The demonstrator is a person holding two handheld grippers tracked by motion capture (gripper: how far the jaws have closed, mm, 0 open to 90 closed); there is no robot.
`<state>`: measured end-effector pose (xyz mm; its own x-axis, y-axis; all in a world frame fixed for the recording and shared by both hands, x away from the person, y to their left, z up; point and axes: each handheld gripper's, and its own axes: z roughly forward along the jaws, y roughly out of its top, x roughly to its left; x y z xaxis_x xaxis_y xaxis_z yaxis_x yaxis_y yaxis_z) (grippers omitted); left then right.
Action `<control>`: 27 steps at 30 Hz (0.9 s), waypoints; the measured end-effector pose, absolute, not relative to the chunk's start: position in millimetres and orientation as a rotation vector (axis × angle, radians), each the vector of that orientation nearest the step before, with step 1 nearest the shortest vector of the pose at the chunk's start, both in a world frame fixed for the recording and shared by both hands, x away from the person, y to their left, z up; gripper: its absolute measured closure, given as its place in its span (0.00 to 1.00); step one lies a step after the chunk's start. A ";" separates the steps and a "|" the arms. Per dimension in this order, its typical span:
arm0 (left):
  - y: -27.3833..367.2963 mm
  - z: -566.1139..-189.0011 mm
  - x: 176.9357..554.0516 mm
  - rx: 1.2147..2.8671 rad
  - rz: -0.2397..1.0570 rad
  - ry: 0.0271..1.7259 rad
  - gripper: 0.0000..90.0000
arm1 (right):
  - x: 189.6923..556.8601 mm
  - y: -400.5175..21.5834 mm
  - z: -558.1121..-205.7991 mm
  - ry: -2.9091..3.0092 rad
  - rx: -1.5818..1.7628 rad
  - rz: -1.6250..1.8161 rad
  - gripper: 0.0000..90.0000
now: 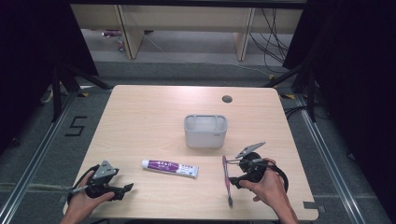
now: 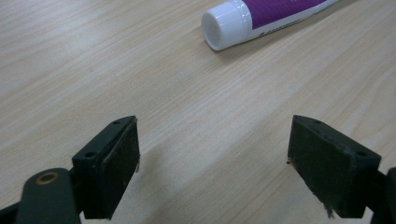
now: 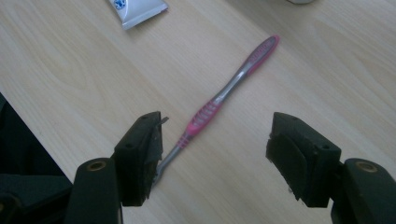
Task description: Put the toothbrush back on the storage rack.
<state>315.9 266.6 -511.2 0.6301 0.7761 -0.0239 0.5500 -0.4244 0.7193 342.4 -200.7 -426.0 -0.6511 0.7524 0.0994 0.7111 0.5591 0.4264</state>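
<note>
The right tool, jaws apart, is hovering over the pink toothbrush lying at five o'clock on the worktop. Its thin handle could skid sideways. The left tool is gaping too.

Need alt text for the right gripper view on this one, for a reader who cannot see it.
Right gripper with its two black jaws open, low over a pink and grey toothbrush that lies diagonally on the light wooden table. The crimped end of a toothpaste tube shows at the top edge.
</note>
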 end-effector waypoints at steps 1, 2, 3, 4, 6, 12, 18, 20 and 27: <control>266.3 -511.5 315.7 2.138 0.410 1.033 0.18 | 344.5 -199.8 -427.0 2.698 1.248 0.673 0.40; 267.2 -511.4 316.1 2.156 0.417 1.027 0.18 | 346.1 -198.9 -427.4 2.708 1.239 0.665 0.40; 267.2 -511.3 316.1 2.157 0.406 1.025 0.18 | 346.2 -197.2 -427.6 2.705 1.260 0.645 0.41; 268.8 -510.5 316.8 2.185 0.406 1.010 0.18 | 347.9 -196.8 -428.0 2.716 1.241 0.643 0.41; 268.5 -510.7 316.6 2.178 0.408 1.016 0.18 | 348.7 -194.6 -428.6 2.708 1.251 0.606 0.42; 266.7 -512.3 317.1 2.151 0.412 1.019 0.18 | 352.7 -192.4 -431.9 2.736 1.190 0.574 0.49; 266.4 -512.6 317.4 2.149 0.410 1.020 0.18 | 359.2 -191.1 -439.3 2.770 1.165 0.559 0.54; 266.2 -513.0 317.5 2.146 0.411 1.026 0.18 | 361.5 -190.1 -441.2 2.774 1.194 0.544 0.55; 266.3 -512.9 317.5 2.150 0.408 1.024 0.18 | 369.4 -183.9 -449.0 2.805 1.174 0.527 0.57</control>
<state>317.5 266.3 -512.9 0.6359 0.7715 -0.0186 0.5475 -0.4340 0.7155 369.4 -183.9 -449.0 -0.7091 0.7006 0.0793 0.6816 0.6523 0.3315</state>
